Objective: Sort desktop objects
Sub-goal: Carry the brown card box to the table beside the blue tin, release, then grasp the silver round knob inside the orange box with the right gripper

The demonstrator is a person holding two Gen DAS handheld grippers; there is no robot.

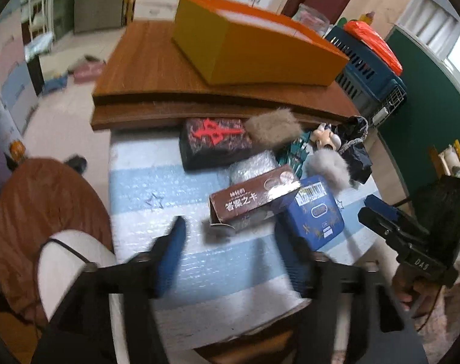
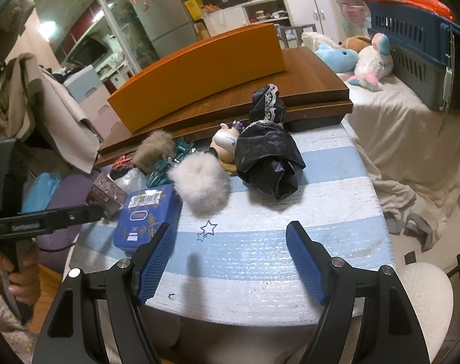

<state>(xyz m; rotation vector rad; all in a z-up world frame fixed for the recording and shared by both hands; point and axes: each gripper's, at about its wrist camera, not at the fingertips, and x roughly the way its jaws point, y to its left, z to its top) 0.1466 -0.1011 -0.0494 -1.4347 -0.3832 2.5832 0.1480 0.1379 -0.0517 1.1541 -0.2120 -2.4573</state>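
A pile of objects lies on the blue-and-white striped mat. It holds a dark box with a red mark, a brown card box, a blue tin, a brown fur ball, a white fur ball, a small doll and a black lace-trimmed cloth. My left gripper is open, just short of the brown card box. My right gripper is open and empty over the mat, short of the white fur ball.
An orange box lies on a raised wooden board behind the pile. A blue pet crate and plush toys sit to the right. A round wooden stool stands left of the table.
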